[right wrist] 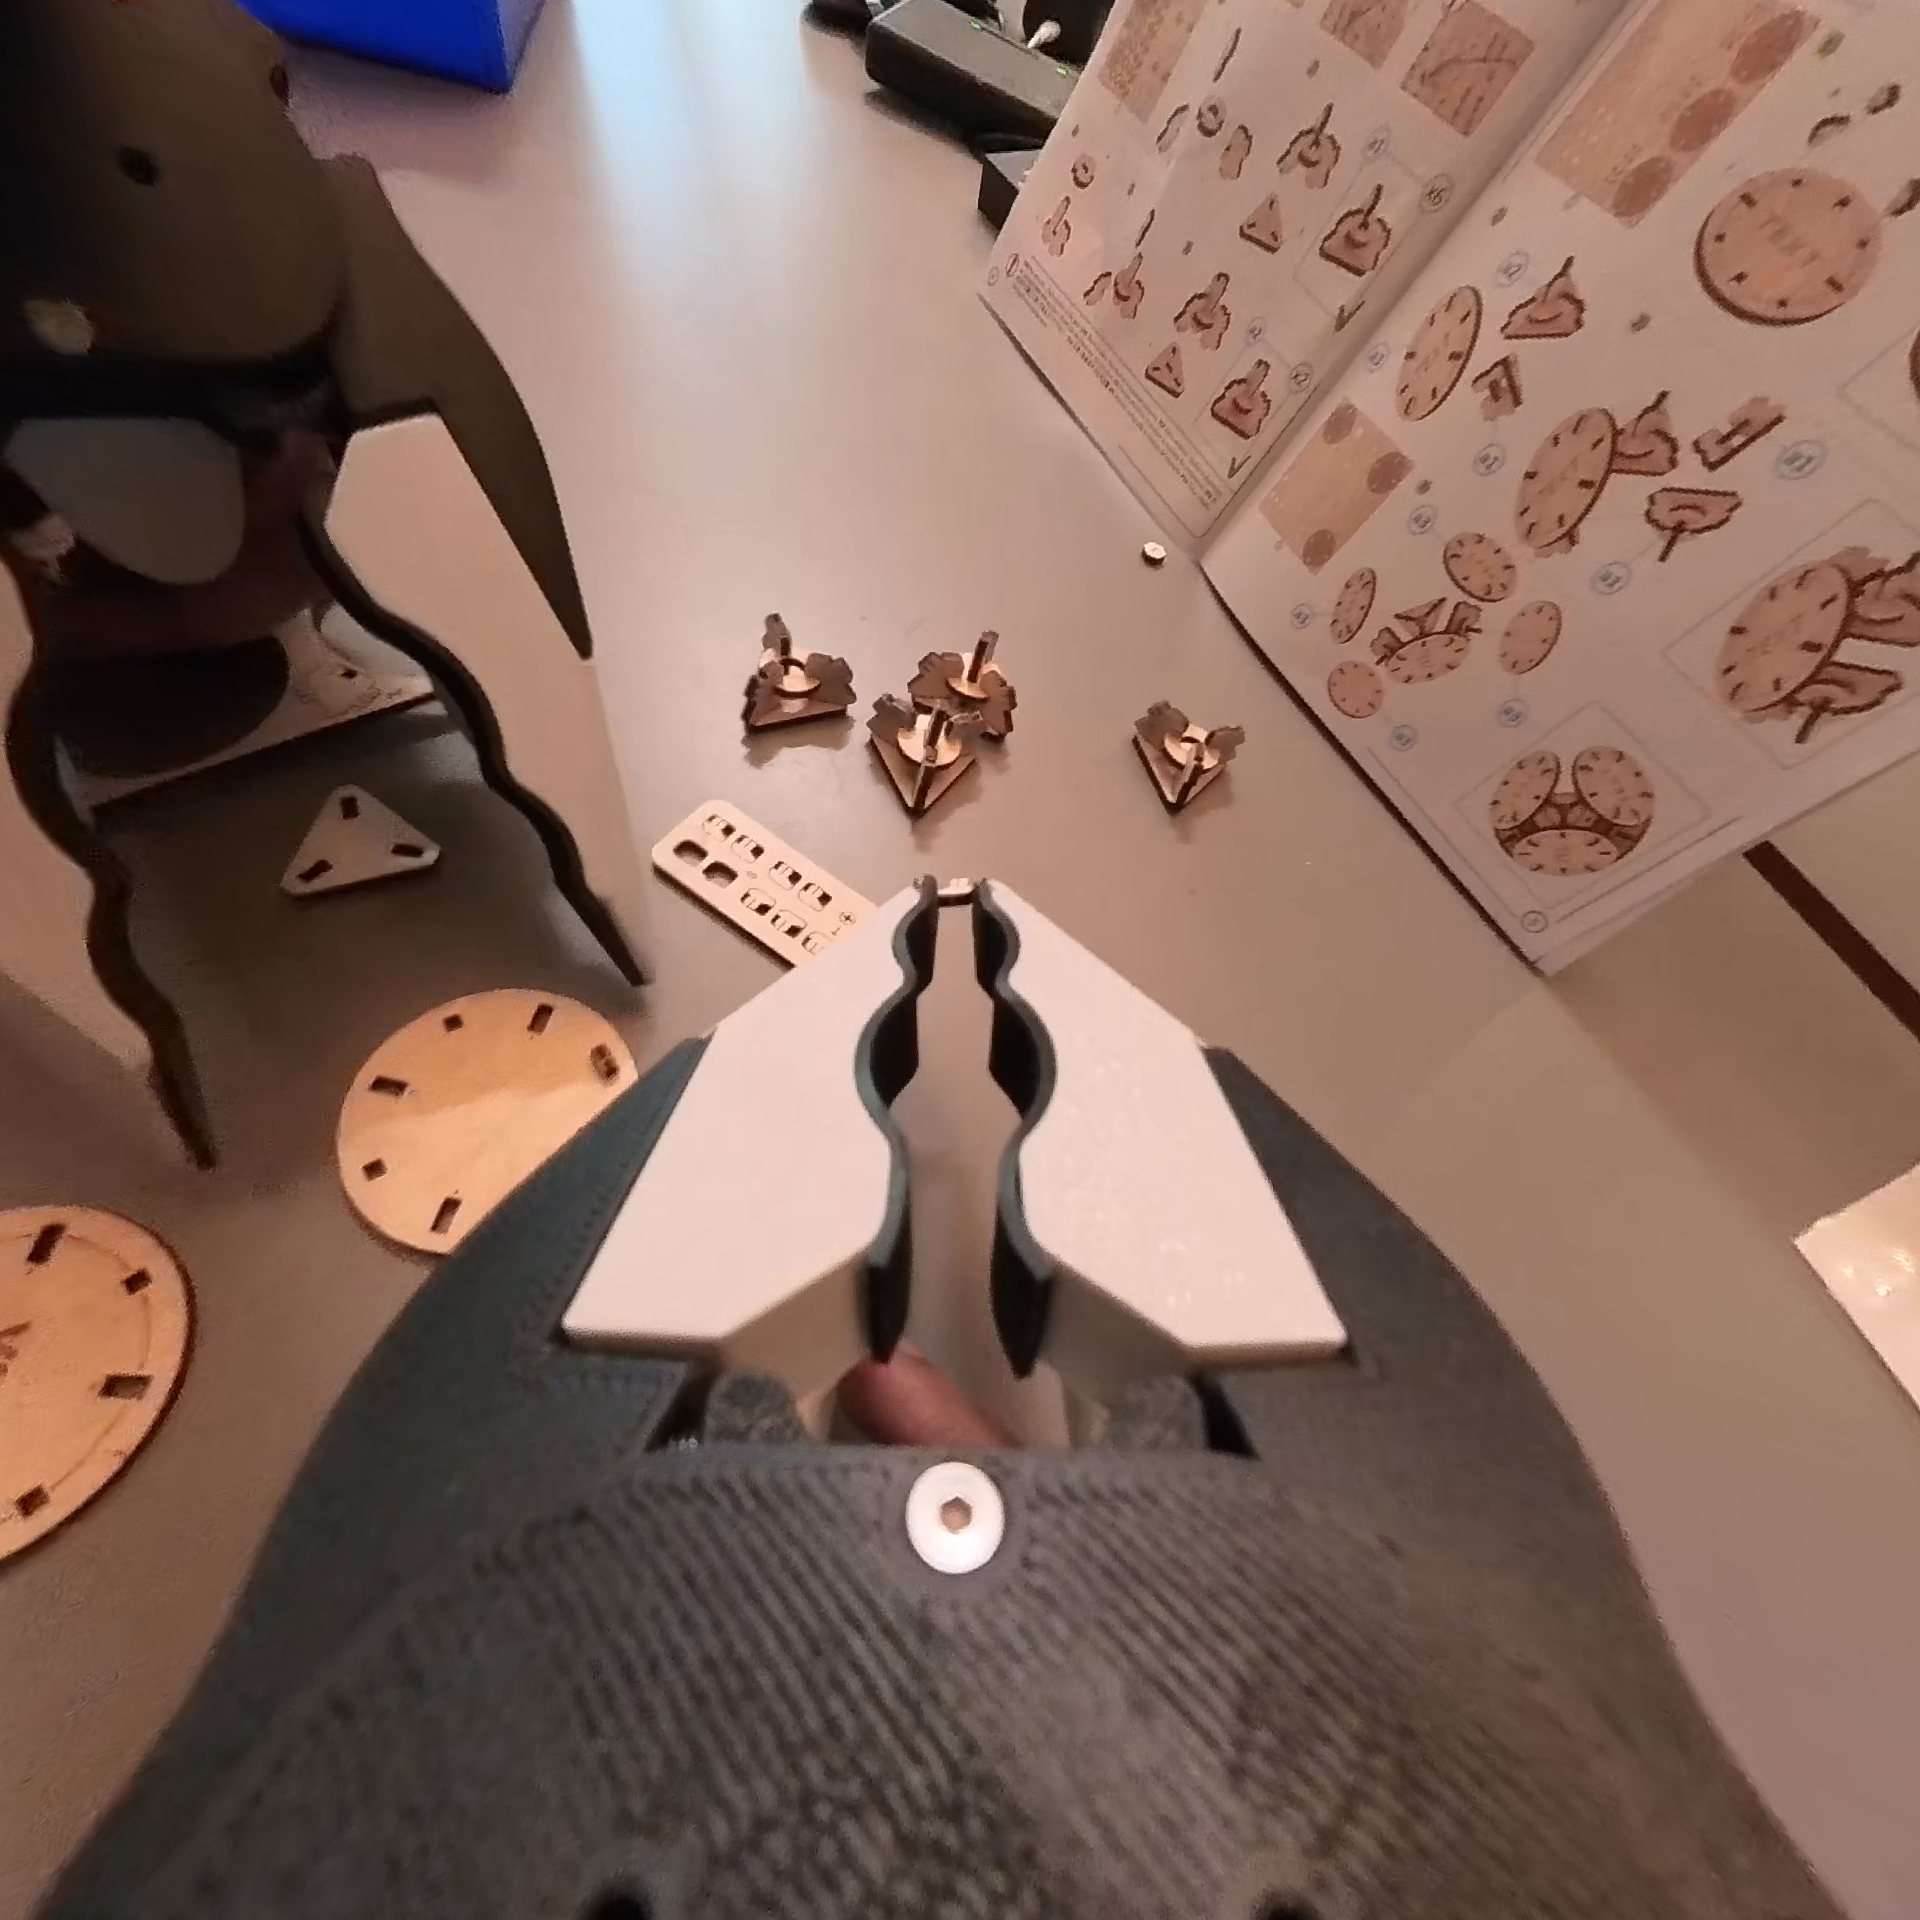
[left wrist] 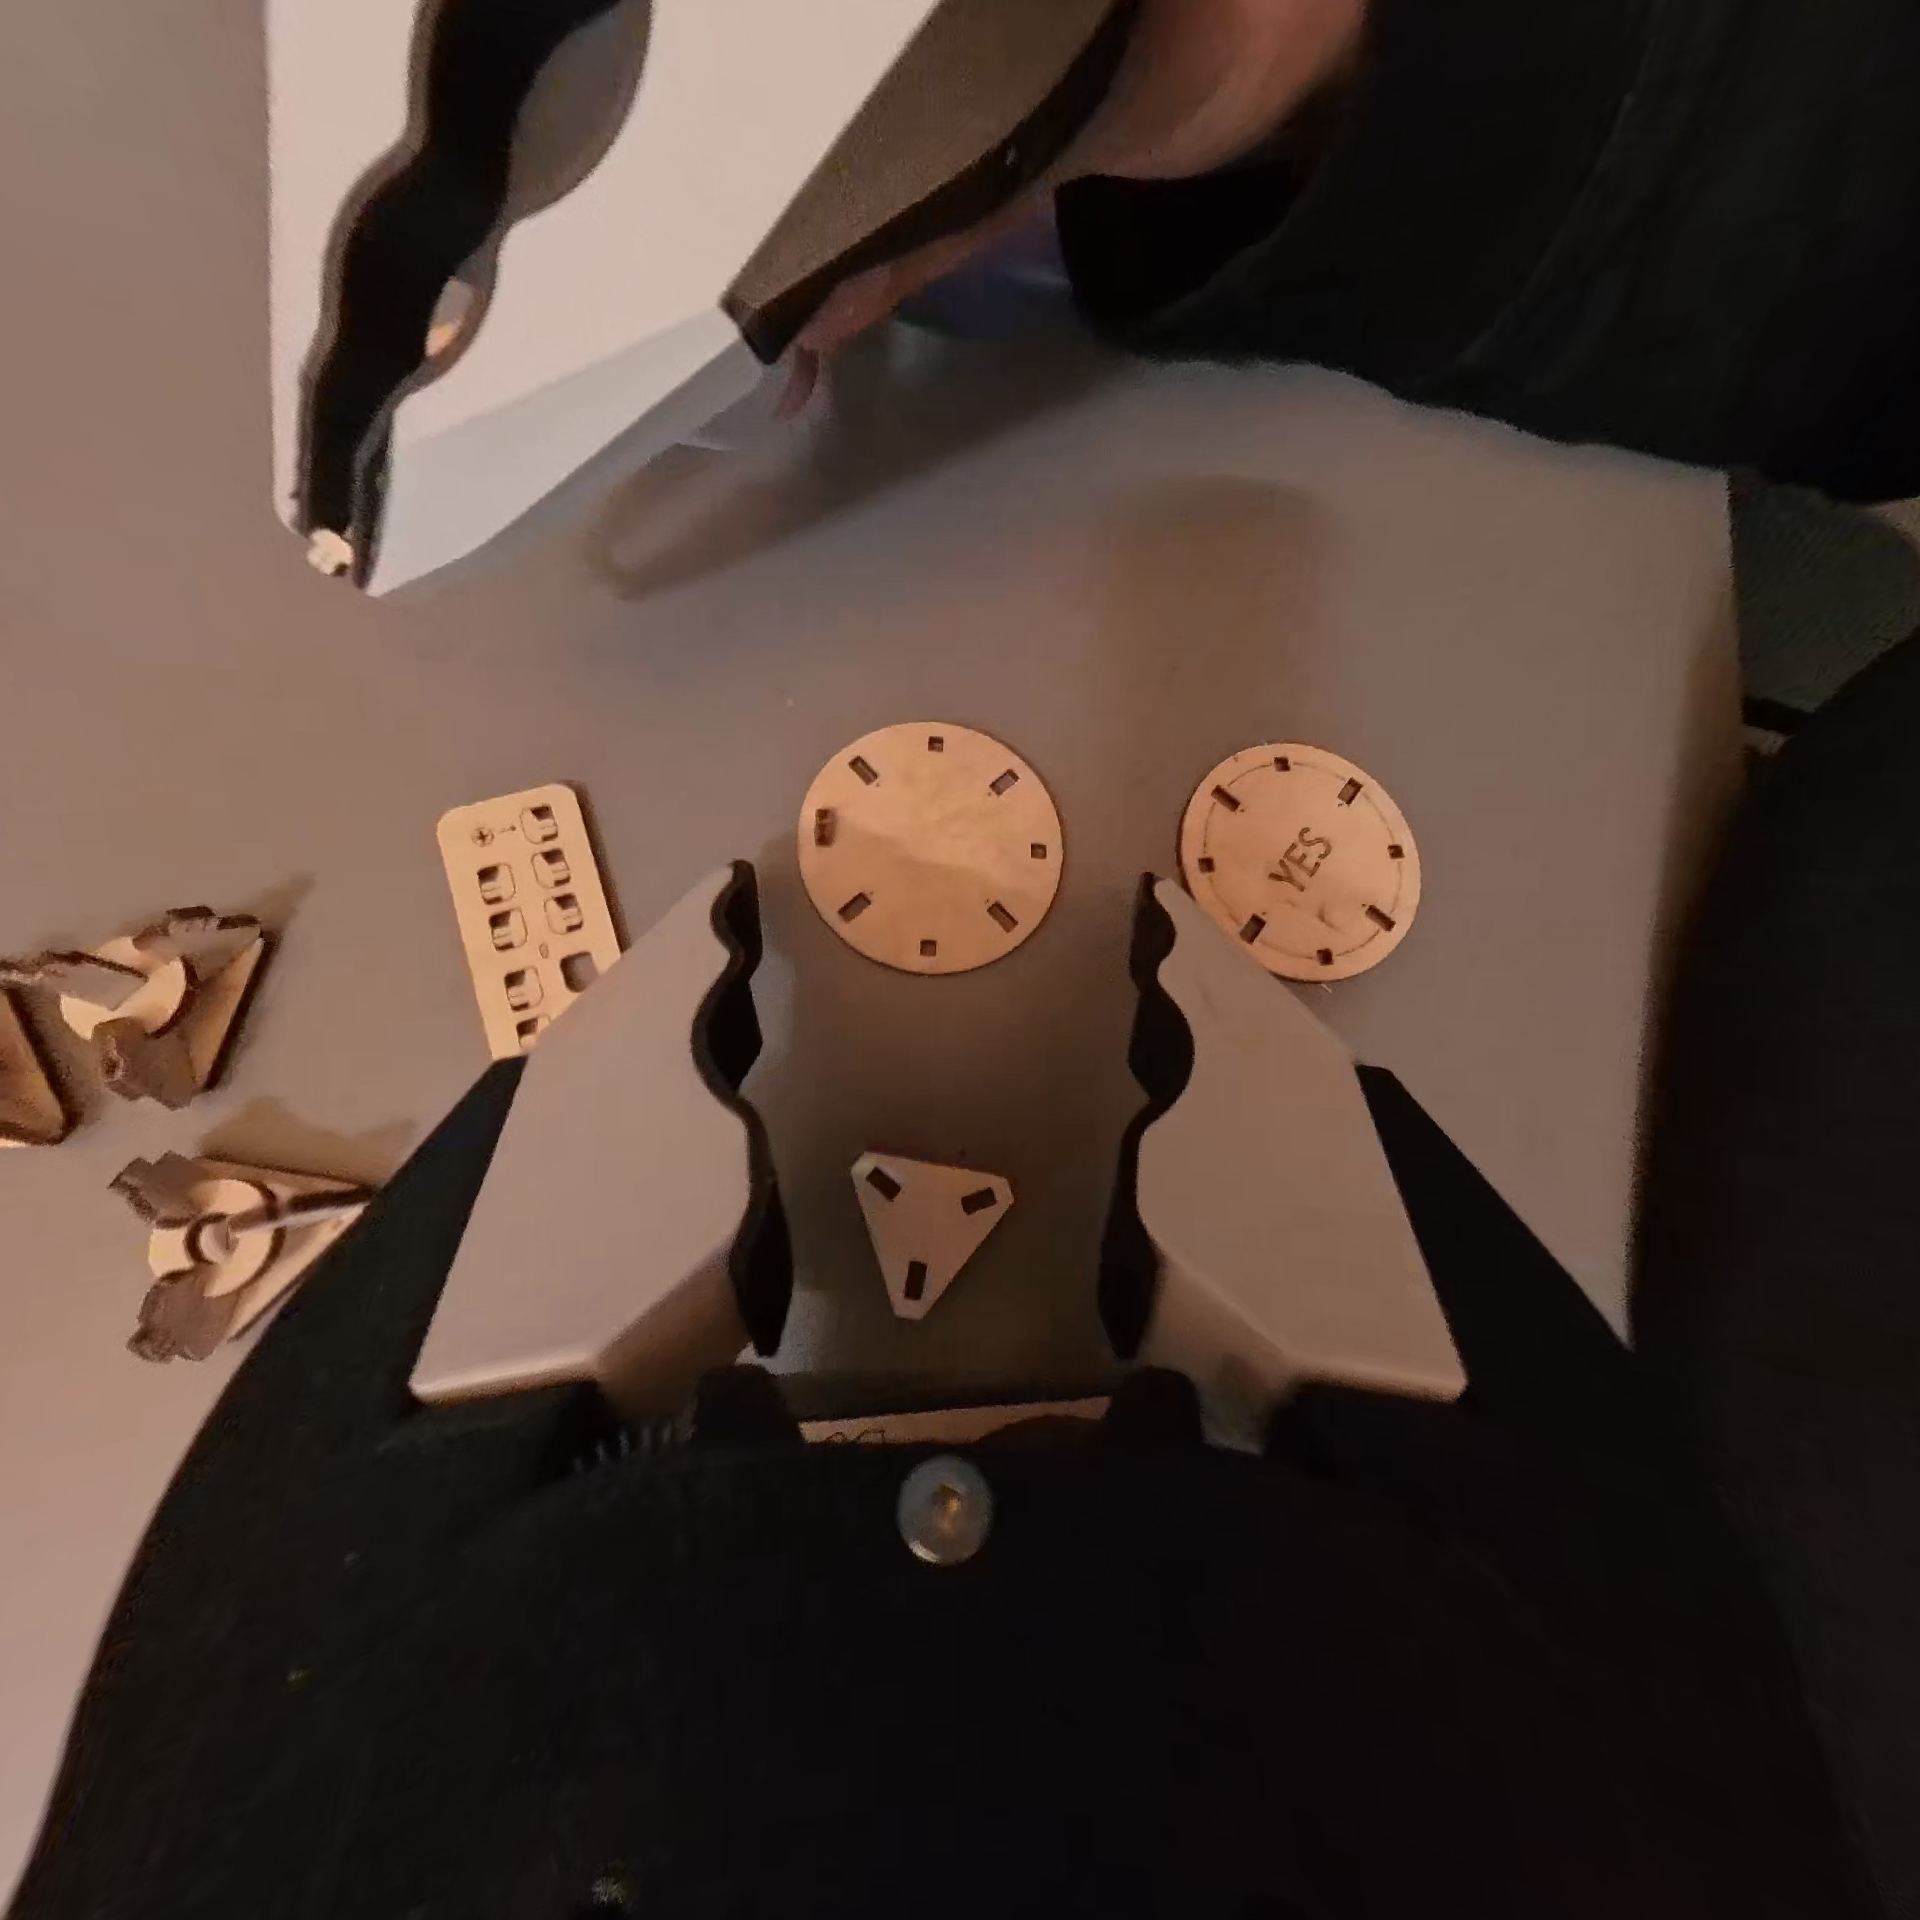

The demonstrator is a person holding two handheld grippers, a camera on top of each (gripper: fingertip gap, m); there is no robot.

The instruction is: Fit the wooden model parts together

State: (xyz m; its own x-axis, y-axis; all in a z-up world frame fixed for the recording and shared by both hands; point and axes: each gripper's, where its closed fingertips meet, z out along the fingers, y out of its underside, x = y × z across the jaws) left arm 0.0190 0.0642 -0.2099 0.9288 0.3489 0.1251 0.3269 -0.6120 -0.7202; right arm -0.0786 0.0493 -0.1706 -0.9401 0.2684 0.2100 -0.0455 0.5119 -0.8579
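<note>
No containers in either view, only loose plywood parts flat on a grey table (left wrist: 1455,582).

Left wrist view, left to right: two small triangular assemblies (left wrist: 156,1029) with toothed uprights at the frame edge; a slotted rectangular strip (left wrist: 520,894), partly covered by the left finger; a plain slotted disc (left wrist: 932,847) just past the fingertips; an engraved slotted disc (left wrist: 1301,860), its near rim hidden behind the right finger. Left gripper (left wrist: 940,894) spread wide and bare, hovering over a small triangular plate (left wrist: 930,1226) lying on the table between the fingers, pads well clear of it.

Right wrist view: right gripper (right wrist: 951,891) nearly closed, pinching a tiny wooden piece (right wrist: 954,888) at the very tips, above the table.

Seen only there: left gripper from outside, fingers splayed above the triangular plate; four triangular assemblies (right wrist: 920,717) in a cluster beyond the strip; an open instruction booklet (right wrist: 1558,468) at far right; a blue box (right wrist: 416,31) and black power adapters (right wrist: 956,62) at the back. Seen only from the left wrist: a dark sleeve (left wrist: 1558,208) behind the right gripper.
</note>
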